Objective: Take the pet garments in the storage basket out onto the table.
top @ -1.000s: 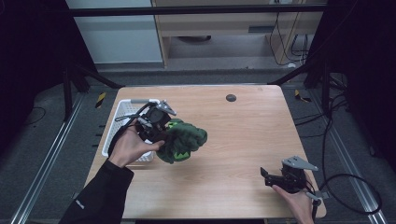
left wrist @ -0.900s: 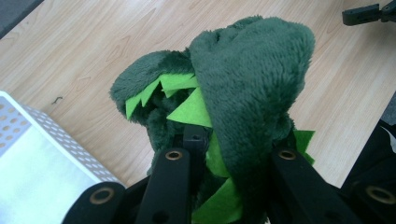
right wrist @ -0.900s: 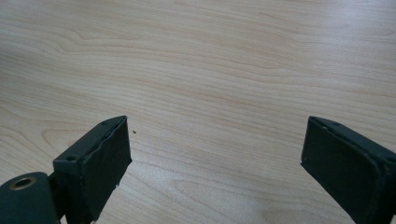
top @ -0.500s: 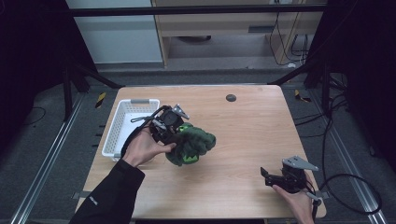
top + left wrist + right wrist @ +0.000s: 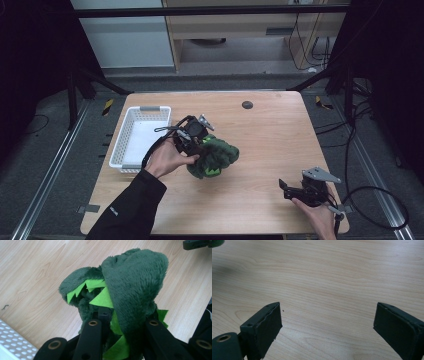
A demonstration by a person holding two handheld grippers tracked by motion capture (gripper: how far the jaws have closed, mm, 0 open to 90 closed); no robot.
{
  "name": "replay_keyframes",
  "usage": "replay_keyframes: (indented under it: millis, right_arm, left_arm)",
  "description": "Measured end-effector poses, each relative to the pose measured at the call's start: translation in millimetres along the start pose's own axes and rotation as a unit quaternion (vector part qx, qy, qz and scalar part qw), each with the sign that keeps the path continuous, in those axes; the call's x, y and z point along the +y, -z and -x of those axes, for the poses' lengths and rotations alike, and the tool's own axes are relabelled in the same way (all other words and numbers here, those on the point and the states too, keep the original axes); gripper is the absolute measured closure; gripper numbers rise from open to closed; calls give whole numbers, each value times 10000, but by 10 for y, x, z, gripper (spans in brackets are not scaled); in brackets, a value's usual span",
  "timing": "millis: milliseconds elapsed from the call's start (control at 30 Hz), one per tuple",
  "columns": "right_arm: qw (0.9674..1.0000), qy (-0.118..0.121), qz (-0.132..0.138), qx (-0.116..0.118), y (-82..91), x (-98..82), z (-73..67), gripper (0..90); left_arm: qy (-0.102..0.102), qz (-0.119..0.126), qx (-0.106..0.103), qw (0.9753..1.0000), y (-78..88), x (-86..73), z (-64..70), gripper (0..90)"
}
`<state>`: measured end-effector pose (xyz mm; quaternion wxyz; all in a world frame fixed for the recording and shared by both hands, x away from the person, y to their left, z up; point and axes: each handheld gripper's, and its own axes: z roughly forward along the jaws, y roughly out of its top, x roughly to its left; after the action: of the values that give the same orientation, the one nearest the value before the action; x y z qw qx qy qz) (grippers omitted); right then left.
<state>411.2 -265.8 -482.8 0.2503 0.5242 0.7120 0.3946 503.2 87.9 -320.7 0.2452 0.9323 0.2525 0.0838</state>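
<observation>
Two grippers: left gripper [image 5: 200, 145] clamps green plush toy [image 5: 216, 156], right gripper [image 5: 287, 188] gapes wide

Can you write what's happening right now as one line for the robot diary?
left tool: shut on green plush toy, beside white basket | right tool: open, holding nothing, over bare wooden table

1. In the high view we see the table [image 5: 260, 130] evenly lit from above, while the frame's left and right edges fall to near black.
2. The plush [image 5: 216, 156] casts only a soft, short shadow.
3. In the left gripper view the plush [image 5: 130, 287] is sharp; the jaws at the bottom blur slightly.
4. In the right gripper view the wood is bright, with a faint shadow at upper left.
</observation>
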Motion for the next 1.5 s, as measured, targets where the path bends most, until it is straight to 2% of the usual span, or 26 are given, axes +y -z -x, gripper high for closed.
replay_keyframes:
  millis: [233, 700, 833, 1300, 1500]
  right_arm:
    - [10000, 32, 14, -18, -3, 1, 3, 78]
    - [10000, 43, 11, -16, -3, 0, 2, 77]
    - [10000, 68, 8, -27, -5, -2, 6, 77]
    - [10000, 71, 5, -26, -5, -5, 3, 77]
    - [10000, 62, 0, -32, -7, -6, 3, 76]
  left_arm:
    - [38, 4, -40, 10000, -110, 12, 7, 761]
    - [-20, -13, -119, 9999, -339, 47, 77, 761]
    - [-15, 8, -195, 9998, -408, 48, 90, 761]
    - [-56, -64, -298, 9995, -658, -20, 141, 752]
    - [-97, -56, -355, 9993, -723, -45, 156, 716]
